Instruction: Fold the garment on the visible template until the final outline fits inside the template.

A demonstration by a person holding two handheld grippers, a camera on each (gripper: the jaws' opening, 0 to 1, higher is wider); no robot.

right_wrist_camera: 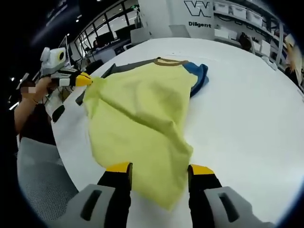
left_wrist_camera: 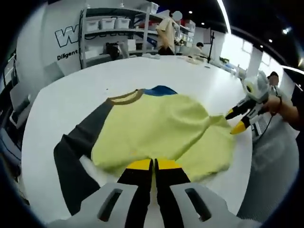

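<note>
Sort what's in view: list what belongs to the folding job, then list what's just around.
Job:
- yellow shirt with grey sleeve
- left gripper, shut on the hem
- right gripper, open around the shirt's edge
- white table

Around:
- storage shelves with bins
- hanging garment

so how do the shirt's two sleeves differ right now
The dark grey sleeve lies stretched out flat and long on the white table; the blue sleeve is mostly tucked under the yellow body, with just a short bunched part showing. The grey one sits nearer the left gripper, the blue one farther. Both join the same shirt.
</note>
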